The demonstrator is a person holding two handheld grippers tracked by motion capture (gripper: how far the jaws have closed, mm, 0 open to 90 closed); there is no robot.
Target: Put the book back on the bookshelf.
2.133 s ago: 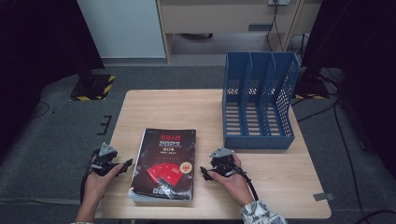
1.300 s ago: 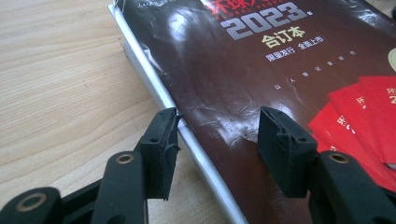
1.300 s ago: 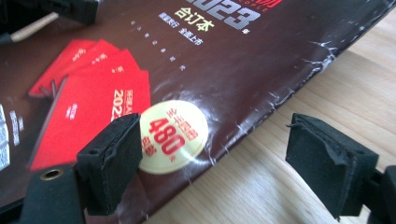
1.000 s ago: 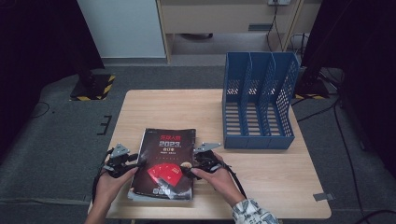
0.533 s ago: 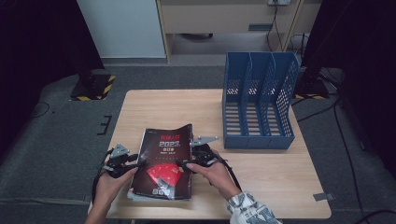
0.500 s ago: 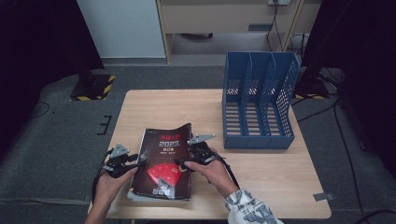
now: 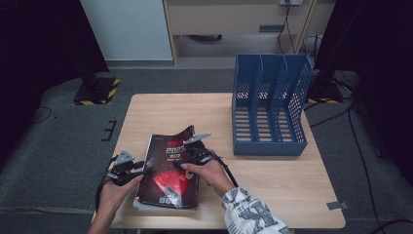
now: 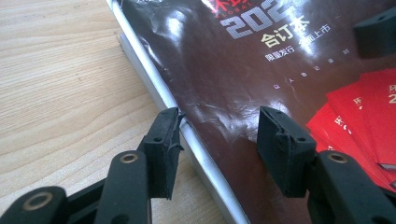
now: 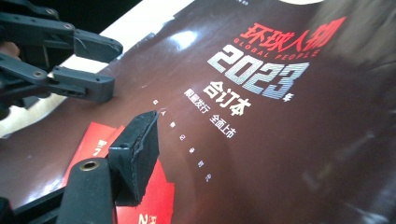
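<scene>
At the near edge of the desk (image 7: 272,175) a dark-covered book (image 7: 168,183) lies flat, its far right corner curling up off the pages. The left gripper (image 8: 217,140) stands with its jaws apart, straddling the book's left edge, one jaw over bare wood and the other over the cover. The right gripper (image 7: 197,148) sits at the lifted right side of the cover; whether it pinches the cover I cannot tell. Farther back on the right stands a blue file rack (image 7: 270,109), well apart from the book.
</scene>
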